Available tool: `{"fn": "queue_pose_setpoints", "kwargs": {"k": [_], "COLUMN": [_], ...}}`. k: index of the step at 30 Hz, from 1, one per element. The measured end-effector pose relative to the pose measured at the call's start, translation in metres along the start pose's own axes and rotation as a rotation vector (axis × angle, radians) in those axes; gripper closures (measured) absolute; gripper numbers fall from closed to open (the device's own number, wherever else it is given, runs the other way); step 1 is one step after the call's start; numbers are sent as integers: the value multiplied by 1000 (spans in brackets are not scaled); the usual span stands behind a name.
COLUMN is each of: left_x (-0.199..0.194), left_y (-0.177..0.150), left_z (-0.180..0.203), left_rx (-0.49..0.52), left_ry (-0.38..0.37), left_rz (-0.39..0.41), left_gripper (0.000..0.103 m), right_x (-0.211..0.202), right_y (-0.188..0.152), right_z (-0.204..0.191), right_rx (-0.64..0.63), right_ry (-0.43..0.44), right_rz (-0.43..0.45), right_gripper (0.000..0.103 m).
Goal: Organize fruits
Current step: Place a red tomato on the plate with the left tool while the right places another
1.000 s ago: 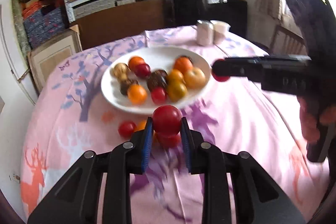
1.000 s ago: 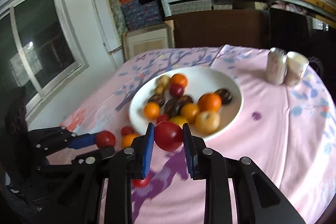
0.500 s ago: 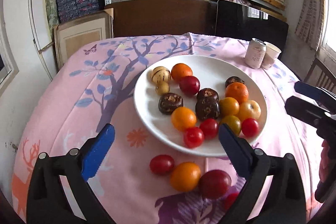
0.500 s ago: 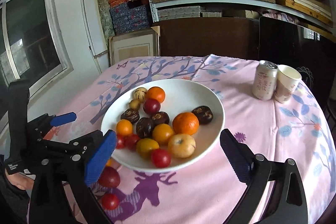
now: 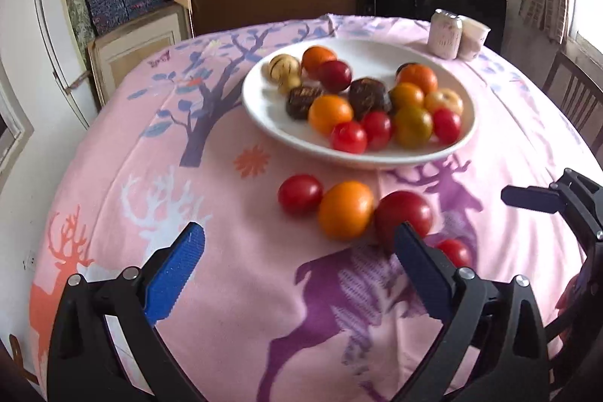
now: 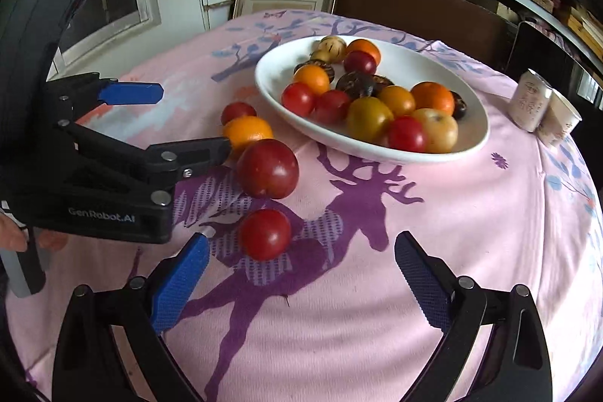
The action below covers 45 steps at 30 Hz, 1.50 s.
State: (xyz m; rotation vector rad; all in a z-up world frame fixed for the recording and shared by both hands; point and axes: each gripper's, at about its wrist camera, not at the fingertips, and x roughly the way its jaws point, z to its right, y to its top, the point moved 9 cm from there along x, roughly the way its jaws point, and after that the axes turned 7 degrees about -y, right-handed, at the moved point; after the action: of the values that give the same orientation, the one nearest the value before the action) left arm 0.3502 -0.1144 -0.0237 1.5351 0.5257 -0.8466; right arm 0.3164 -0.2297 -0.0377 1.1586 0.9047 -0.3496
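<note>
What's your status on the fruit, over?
Left gripper open, empty. Right gripper open, empty. Four fruits on the cloth short of the plate; nearest, a red tomato. Nothing blocking it.

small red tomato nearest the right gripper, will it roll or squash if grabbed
The small red tomato looks round and sits loose on the tablecloth, so a nudge would probably roll it. Its glossy skin suggests it may slip; likely soft, so close gently.

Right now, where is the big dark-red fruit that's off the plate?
In the right wrist view the big dark-red fruit lies on the tablecloth left of centre, between the orange and a small red tomato.
</note>
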Motion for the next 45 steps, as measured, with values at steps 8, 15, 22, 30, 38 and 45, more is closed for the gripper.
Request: {"fn": "queue_pose_setpoints", "kwargs": {"k": [8, 15, 22, 30, 38, 45], "left_x": [28, 47, 43, 28, -9, -20], "left_y": [-1, 16, 23, 4, 12, 69], "left_z": [-50, -48, -28, 7, -6, -17], "left_rx": [-48, -100, -59, 121, 64, -103], "left_ry": [-121, -322, -419, -296, -264, -207], "left_rz": [-18, -24, 0, -12, 87, 143], "left_gripper": [4, 4, 59, 75, 76, 76], "right_x": [17, 21, 13, 6, -18, -33], "right_y": [1, 0, -1, -7, 2, 85], "right_z": [-9, -19, -19, -14, 6, 80], "right_rx": [-35, -44, -38, 18, 99, 261], "right_ry": [22, 77, 70, 85, 91, -18], "right_rz": [-17, -43, -28, -45, 16, 132], "right_gripper": [4, 4, 64, 73, 73, 73]}}
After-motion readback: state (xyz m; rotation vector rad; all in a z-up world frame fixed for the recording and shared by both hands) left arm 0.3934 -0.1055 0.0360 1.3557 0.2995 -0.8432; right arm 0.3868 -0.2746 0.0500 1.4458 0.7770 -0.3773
